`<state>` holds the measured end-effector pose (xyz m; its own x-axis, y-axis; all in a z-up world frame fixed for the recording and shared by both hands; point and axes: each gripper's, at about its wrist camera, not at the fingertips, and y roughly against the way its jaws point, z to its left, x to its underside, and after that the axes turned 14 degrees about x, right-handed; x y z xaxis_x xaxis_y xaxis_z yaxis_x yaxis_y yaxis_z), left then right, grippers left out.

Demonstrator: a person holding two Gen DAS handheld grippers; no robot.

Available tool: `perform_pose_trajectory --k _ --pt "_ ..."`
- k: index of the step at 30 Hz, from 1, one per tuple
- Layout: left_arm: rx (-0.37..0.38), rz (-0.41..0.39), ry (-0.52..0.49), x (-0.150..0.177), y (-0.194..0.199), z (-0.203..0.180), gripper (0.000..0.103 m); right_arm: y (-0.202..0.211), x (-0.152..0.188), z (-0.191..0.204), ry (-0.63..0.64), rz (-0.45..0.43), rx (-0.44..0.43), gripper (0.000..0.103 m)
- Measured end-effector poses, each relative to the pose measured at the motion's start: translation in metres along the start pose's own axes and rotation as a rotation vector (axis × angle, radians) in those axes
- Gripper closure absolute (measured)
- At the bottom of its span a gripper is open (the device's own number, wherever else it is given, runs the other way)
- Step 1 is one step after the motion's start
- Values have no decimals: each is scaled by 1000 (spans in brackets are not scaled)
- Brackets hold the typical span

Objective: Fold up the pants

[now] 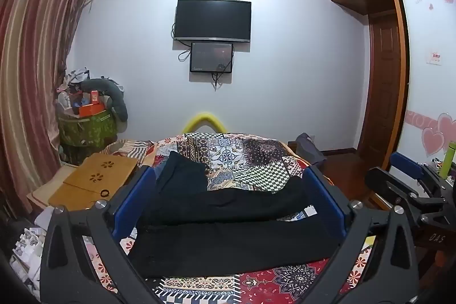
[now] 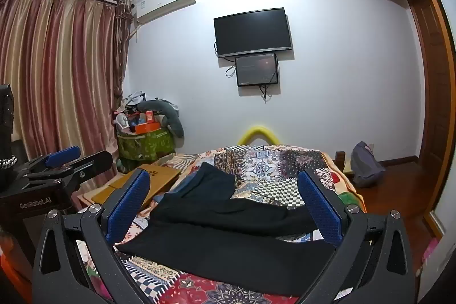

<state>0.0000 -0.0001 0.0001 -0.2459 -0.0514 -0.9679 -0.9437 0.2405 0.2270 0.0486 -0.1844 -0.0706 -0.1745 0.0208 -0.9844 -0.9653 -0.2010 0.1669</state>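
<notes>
So I'm looking down the bed (image 1: 256,150), patchwork quilt (image 2: 265,170) all over it, and the black pants (image 1: 228,224) are lying across the near part, spread out sideways with one leg kinked up and away toward the far end. Nothing is folded properly yet as far as I can judge. Both grippers hang above the near edge of the fabric and hold nothing: the left gripper (image 1: 228,201) has its blue fingers (image 1: 134,201) spread wide, and the right gripper (image 2: 225,207) is splayed the same way. Biggest worry is the quilt, since it's soft and rumpled, so if I come down too deep the fingers could pinch quilt along with the pants and drag the whole bedding. Next, the fabric is black on black, and I honestly can't tell where the layers overlap, so I might grab one layer only and the fold goes lopsided. That kinked leg could also bunch up if I lift before straightening it. Smaller thing: the two rigs sit just beside each other, so swinging inward could knock them together.
</notes>
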Motion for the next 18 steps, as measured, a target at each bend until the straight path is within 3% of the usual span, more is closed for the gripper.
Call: perform_pose_trajectory --k 18 --pt "-3 6 -6 -2 0 -2 0 -3 0 -2 -2 14 17 0"
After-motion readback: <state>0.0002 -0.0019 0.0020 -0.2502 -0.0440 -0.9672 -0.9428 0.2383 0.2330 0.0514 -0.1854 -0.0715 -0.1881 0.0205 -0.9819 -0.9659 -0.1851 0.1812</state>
